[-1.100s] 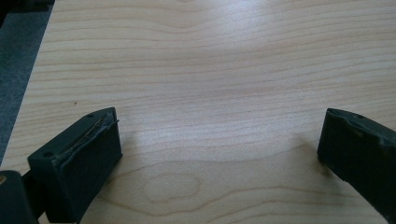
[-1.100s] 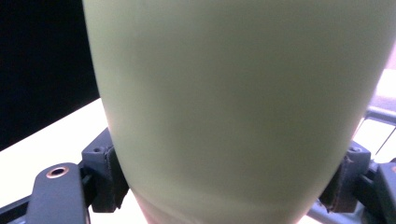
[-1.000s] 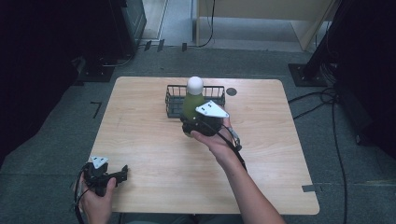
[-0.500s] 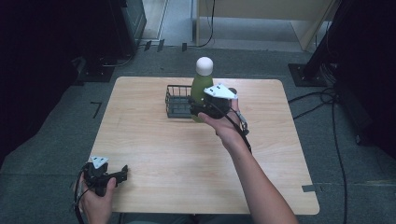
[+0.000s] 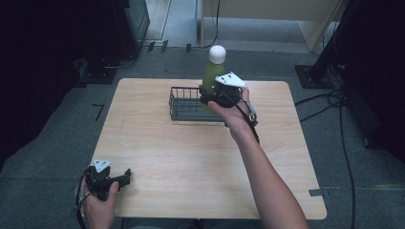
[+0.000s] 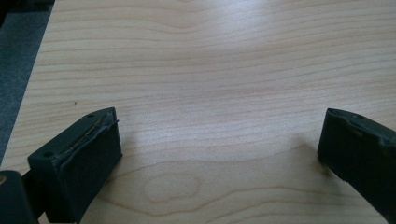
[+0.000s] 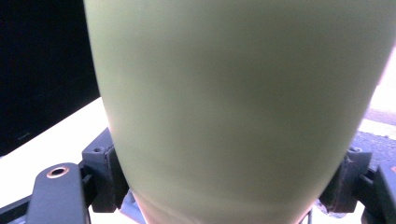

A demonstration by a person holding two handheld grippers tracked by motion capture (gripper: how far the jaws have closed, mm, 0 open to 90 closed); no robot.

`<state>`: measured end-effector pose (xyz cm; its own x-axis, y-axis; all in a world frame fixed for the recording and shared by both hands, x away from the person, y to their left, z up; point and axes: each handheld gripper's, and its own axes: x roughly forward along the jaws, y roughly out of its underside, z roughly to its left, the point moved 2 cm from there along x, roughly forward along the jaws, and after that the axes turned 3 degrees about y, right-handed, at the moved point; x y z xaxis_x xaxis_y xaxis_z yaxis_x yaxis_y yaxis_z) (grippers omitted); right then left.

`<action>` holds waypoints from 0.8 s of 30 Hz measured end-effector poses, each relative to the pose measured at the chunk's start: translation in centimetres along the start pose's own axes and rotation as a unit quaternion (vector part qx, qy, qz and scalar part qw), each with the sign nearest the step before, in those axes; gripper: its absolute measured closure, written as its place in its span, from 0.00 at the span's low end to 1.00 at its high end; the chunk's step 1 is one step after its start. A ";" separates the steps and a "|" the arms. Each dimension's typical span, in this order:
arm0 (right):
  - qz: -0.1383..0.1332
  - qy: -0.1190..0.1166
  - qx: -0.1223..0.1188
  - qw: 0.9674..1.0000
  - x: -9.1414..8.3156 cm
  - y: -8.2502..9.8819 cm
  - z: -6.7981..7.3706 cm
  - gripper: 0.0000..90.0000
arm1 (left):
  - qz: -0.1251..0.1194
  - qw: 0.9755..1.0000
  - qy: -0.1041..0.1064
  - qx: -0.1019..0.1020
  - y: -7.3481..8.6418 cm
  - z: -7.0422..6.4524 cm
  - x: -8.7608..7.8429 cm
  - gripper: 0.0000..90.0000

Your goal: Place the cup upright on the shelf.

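High view: right gripper [image 5: 210,98] clamps a green bottle with white rounded cap [image 5: 213,71], held upright above the dark wire basket [image 5: 184,106] at the pale wooden table's [image 5: 191,157] far edge; its base is hidden. Left gripper [image 5: 125,175] rests open, near-left corner.

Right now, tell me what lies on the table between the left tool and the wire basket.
Nothing: in the high view, bare wood of the table runs from the left tool to the wire basket. The left gripper view shows bare wood ahead too.
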<state>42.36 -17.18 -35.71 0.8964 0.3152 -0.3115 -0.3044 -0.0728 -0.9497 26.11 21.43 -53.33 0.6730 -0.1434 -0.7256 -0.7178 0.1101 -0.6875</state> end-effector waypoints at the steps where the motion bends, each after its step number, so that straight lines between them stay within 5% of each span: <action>1: 0.000 0.004 0.004 1.000 0.3 -0.2 -0.3 0.23 | 0.000 1.000 0.000 0.000 0.0 0.0 0.0 0.00; 24: -0.001 0.051 0.022 0.998 4.2 -0.4 -3.8 0.23 | 0.000 1.000 0.000 0.000 0.0 0.0 0.0 0.00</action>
<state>47.51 -19.38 -36.73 0.9246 0.2175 -0.3128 -0.3142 -0.0291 -0.9489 26.11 21.44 -53.33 0.6730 -0.1433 -0.7257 -0.7178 0.1105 -0.6875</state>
